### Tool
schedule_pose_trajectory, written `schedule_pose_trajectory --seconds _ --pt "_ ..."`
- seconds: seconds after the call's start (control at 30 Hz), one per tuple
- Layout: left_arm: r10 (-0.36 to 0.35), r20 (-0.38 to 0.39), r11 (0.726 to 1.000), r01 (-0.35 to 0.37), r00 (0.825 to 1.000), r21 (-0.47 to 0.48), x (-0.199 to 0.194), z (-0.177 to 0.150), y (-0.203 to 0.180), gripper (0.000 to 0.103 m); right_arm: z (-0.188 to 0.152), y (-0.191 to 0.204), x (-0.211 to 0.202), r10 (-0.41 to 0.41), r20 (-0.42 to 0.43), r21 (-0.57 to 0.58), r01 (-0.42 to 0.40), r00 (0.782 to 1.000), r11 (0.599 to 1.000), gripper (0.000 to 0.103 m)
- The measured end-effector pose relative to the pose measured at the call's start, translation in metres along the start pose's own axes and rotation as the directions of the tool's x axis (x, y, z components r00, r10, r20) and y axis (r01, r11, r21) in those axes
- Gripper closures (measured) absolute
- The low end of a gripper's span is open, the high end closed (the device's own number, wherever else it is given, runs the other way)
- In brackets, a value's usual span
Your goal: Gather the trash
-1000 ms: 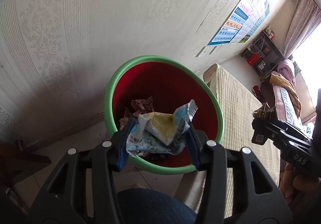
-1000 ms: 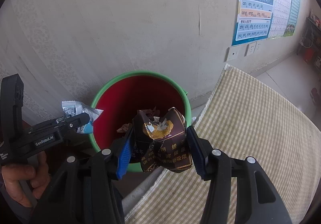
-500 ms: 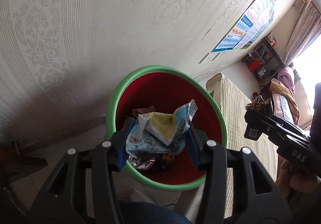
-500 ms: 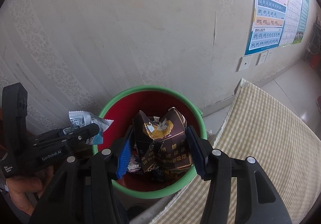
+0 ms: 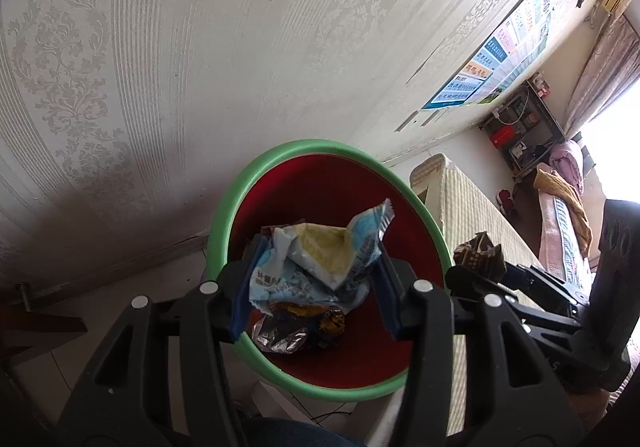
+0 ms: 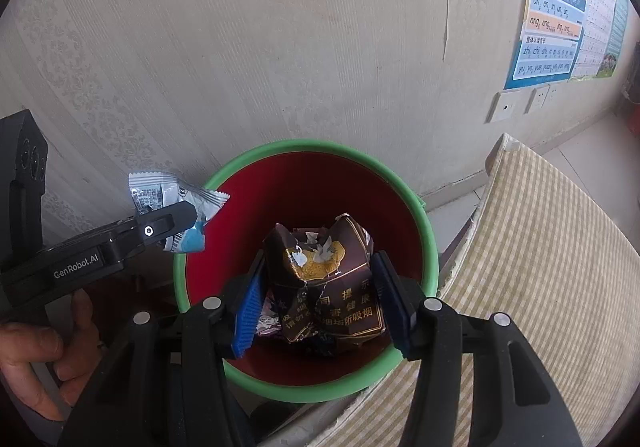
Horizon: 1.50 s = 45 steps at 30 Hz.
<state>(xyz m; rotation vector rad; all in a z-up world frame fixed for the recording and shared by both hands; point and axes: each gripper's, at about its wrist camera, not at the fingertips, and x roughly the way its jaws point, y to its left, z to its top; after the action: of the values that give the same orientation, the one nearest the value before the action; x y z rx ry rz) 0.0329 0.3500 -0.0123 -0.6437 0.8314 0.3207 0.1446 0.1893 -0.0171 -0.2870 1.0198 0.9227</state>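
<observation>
Both grippers hung over the red, green-rimmed plastic bin (image 5: 320, 207): left gripper (image 5: 314, 283) pinching a crumpled blue-and-white snack wrapper (image 5: 320, 259), right gripper (image 6: 320, 299) clamping a crushed brown cigarette pack (image 6: 324, 279). Drop step, I'd say; next, fingers spread toward twelve o'clock.

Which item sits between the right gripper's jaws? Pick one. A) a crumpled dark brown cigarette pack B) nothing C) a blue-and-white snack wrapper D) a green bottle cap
A: the right gripper is closed on the crumpled dark brown cigarette pack, held over the red bin with the green rim.
</observation>
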Motion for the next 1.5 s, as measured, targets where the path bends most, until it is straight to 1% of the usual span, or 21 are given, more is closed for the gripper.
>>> schedule_pose_trajectory --seconds 0.03,0.1,0.13,0.17,0.2,0.23,0.27,0.3,0.37,0.4,0.53,0.7,0.9,1.0,1.07,1.2,1.33,1.4,1.43,1.5 --pt "-0.002 0.001 1.000 0.002 1.000 -0.004 0.000 0.001 0.000 0.054 0.000 0.000 0.001 0.004 -0.006 -0.002 -0.004 1.000 1.000 0.051" --pt "0.000 0.003 1.000 0.001 1.000 -0.010 0.001 0.002 -0.001 0.039 0.000 0.002 0.002 0.007 -0.013 -0.009 -0.007 1.000 1.000 0.051" --pt "0.001 0.007 1.000 -0.001 1.000 -0.012 0.000 0.002 -0.001 0.036 0.000 0.002 0.002 0.006 -0.014 -0.014 -0.006 1.000 1.000 0.047" --pt "0.001 0.009 1.000 -0.001 1.000 -0.015 -0.001 0.002 -0.001 0.029 0.000 0.002 0.001 0.005 -0.011 -0.016 -0.005 1.000 1.000 0.036" --pt "-0.001 0.011 1.000 0.001 1.000 -0.019 -0.002 0.002 -0.001 0.022 -0.001 0.001 -0.001 0.001 -0.004 -0.014 -0.001 1.000 1.000 0.030" --pt "-0.001 0.014 1.000 0.001 1.000 -0.024 -0.004 0.002 -0.002 0.019 -0.001 0.001 -0.003 -0.005 0.003 -0.011 0.005 1.000 1.000 0.023" --pt "-0.001 0.016 1.000 0.001 1.000 -0.026 -0.005 0.002 -0.002 0.014 -0.004 0.000 -0.006 -0.011 0.011 -0.009 0.011 1.000 1.000 0.019" --pt "-0.003 0.018 1.000 0.003 1.000 -0.027 -0.007 0.001 -0.003 0.011 -0.007 0.000 -0.009 -0.017 0.014 -0.010 0.017 1.000 1.000 0.018" --pt "-0.008 0.016 1.000 0.009 1.000 -0.026 -0.009 -0.001 -0.007 0.007 -0.015 -0.001 -0.012 -0.029 0.010 -0.014 0.030 1.000 0.999 0.012" --pt "-0.009 0.015 1.000 0.009 1.000 -0.023 -0.010 -0.003 -0.009 0.006 -0.020 -0.002 -0.014 -0.038 0.005 -0.011 0.038 0.999 0.999 0.012" --pt "-0.011 0.013 1.000 0.011 1.000 0.010 -0.018 -0.016 -0.028 0.006 -0.044 -0.014 -0.028 -0.069 -0.012 0.018 0.069 0.998 0.997 0.011" --pt "-0.022 0.010 0.995 0.021 1.000 0.093 -0.029 -0.040 -0.069 0.006 -0.082 -0.042 -0.061 -0.125 -0.002 0.084 0.125 0.992 0.989 0.010" --pt "-0.059 -0.009 0.984 0.060 0.998 0.168 -0.032 -0.072 -0.122 0.006 -0.131 -0.083 -0.115 -0.228 0.030 0.190 0.218 0.973 0.957 0.009" --pt "-0.067 0.002 0.974 0.065 0.998 0.216 -0.037 -0.090 -0.149 0.006 -0.153 -0.105 -0.147 -0.288 0.058 0.249 0.265 0.956 0.931 0.008" --pt "-0.067 0.014 0.963 0.061 0.998 0.263 -0.040 -0.103 -0.165 0.006 -0.170 -0.119 -0.168 -0.328 0.075 0.293 0.294 0.942 0.910 0.008" --pt "-0.078 -0.008 0.941 0.077 0.997 0.331 -0.037 -0.129 -0.193 0.006 -0.202 -0.142 -0.204 -0.406 0.102 0.374 0.343 0.908 0.862 0.007" --pt "-0.108 0.011 0.911 0.094 0.994 0.403 -0.036 -0.157 -0.213 0.006 -0.232 -0.157 -0.228 -0.479 0.110 0.425 0.394 0.871 0.815 0.007" --pt "-0.106 0.018 0.895 0.088 0.994 0.438 -0.034 -0.170 -0.221 0.006 -0.246 -0.159 -0.237 -0.513 0.114 0.431 0.423 0.851 0.797 0.007" --pt "-0.102 0.026 0.888 0.080 0.994 0.453 -0.033 -0.177 -0.225 0.006 -0.253 -0.160 -0.242 -0.526 0.119 0.436 0.432 0.842 0.790 0.007" --pt "-0.099 0.031 0.878 0.073 0.995 0.473 -0.030 -0.190 -0.231 0.006 -0.267 -0.161 -0.247 -0.540 0.124 0.459 0.434 0.832 0.775 0.007"
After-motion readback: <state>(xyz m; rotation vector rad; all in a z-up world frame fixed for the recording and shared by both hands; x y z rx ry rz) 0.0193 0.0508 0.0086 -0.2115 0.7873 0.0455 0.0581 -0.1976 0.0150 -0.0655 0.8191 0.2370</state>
